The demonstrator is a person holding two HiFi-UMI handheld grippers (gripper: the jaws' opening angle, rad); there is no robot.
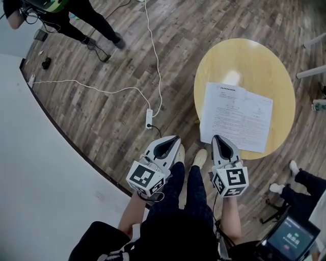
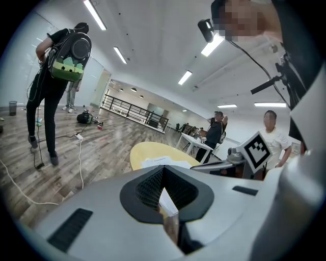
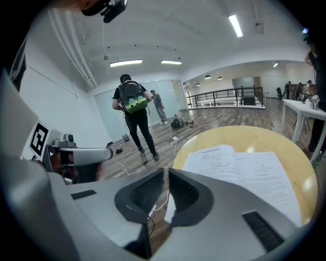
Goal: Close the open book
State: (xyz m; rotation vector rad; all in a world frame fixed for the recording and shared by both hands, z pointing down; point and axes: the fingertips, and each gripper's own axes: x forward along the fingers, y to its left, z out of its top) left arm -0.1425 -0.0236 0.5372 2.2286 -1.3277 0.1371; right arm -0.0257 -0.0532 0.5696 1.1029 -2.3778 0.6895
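- At the far left, a person [image 1: 76,15] stands on the wooden floor [image 1: 102,127], cut off by the top edge of the head view. The left gripper view shows a green backpack [image 2: 69,63] on their back.
- A white cable [image 1: 102,90] crosses the floor to a power strip [image 1: 148,118]. A second length runs off the top of the frame.
- The left tool [image 1: 174,138] is held over the floor, left of the round yellow worktop [image 1: 254,61] and apart from it. Its jaws meet tip to tip with nothing between them.
- From that tool's own camera the book [image 2: 162,161] is only a thin white sliver above the tool body. The rest of it is hidden.
- The right tool [image 1: 218,137] overlaps the near edge of the pages in the head view, close to their near left corner. I cannot tell whether it touches them. Its jaws are likewise pressed together and empty, and in the right gripper view the pages lie beyond the tips.
- The book lies open, pages up, on the near half of the worktop, with its near edge reaching the rim. The print is too small to read.
- At the far right, a seated person [image 1: 305,186] shows only as legs and white shoes. A screen [image 1: 293,237] in the near right corner is partly cut off.
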